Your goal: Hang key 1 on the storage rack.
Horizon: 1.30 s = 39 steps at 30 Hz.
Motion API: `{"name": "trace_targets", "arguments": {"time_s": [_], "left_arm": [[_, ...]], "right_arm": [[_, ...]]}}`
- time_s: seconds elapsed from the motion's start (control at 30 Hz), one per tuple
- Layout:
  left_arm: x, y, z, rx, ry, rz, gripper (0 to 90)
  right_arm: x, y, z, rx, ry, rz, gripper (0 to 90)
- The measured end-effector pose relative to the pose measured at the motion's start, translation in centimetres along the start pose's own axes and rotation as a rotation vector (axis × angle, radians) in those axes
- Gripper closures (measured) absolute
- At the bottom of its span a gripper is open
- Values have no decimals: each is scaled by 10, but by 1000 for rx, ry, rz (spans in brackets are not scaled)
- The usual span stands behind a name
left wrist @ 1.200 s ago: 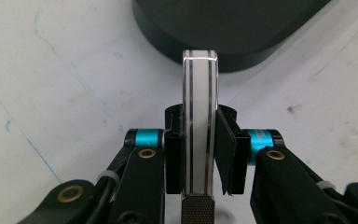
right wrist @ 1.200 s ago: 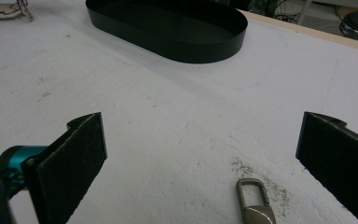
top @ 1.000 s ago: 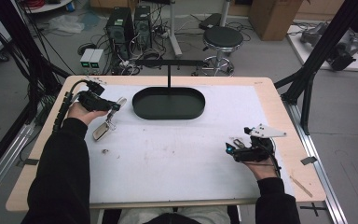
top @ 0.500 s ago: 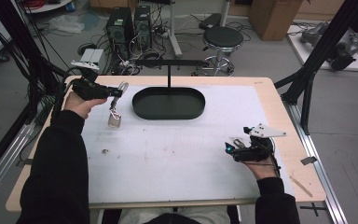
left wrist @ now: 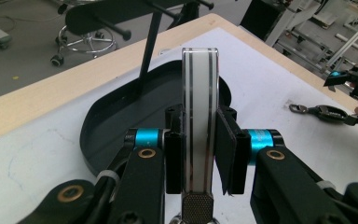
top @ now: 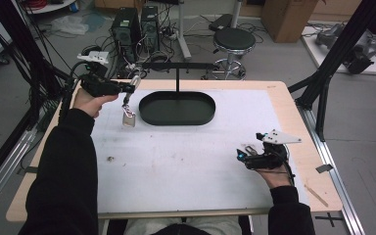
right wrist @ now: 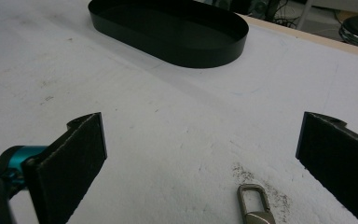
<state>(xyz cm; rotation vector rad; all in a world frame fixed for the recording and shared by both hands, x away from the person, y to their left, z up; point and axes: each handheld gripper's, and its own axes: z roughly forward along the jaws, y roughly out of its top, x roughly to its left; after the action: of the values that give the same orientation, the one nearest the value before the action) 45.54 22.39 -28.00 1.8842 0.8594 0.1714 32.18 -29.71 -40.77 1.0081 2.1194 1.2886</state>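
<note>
From above, my left claw [top: 133,86] is raised over the white-covered bench [top: 186,161], just left of the black oval metal tray [top: 177,108], with a silver keychain with a dangling tag [top: 129,116] hanging from its tip. My left gripper view gives what the high view cannot: the pads are clamped tight on the keychain's flat white-and-chrome strap [left wrist: 200,116], held upright, its knurled end at the bottom. My right claw [top: 243,152] rests low on the bench's right side, well apart from the tray. In the right gripper view its jaws stand wide, gripping nothing, and a second metal clasp [right wrist: 254,207] lies on the bench between them.
</note>
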Motion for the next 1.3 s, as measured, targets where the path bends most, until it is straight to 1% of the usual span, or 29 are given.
{"name": "trace_targets", "arguments": {"time_s": [0.13,0.2,0.3,0.5,0.6,0.67,0.77,0.83,0.9,0.97,1.07,1.1,1.2,1.3], "left_arm": [[-3,9,4,-5,-6,11,745],[-4,13,5,-18,-17,9,745],[-5,18,8,-22,-12,12,745],[-6,30,15,-44,-20,15,745],[-6,35,19,-53,-14,22,745],[-4,38,22,-48,-13,25,745],[-1,40,28,-53,-17,18,745],[-1,43,32,-49,-7,38,745],[-2,46,35,-71,-2,61,746],[-2,51,37,-64,9,80,746],[2,57,38,-67,13,82,746],[3,59,38,-78,17,82,746],[7,64,36,-133,3,55,746],[9,70,39,-156,4,54,746]], "right_arm": [[0,0,0,-3,0,2,8],[0,0,0,-5,-1,0,8],[0,0,-1,-4,2,2,8],[-1,0,0,-7,5,3,8],[0,0,0,-6,6,3,8],[0,0,0,-6,6,3,8],[0,0,1,-4,7,0,8],[0,0,1,2,9,0,8],[1,0,2,3,6,-1,8],[0,-1,1,0,5,-5,8],[0,-1,0,-2,8,6,8],[0,-1,0,-2,8,7,8],[0,-1,2,0,9,-3,8],[0,-1,3,4,10,1,8]]}}
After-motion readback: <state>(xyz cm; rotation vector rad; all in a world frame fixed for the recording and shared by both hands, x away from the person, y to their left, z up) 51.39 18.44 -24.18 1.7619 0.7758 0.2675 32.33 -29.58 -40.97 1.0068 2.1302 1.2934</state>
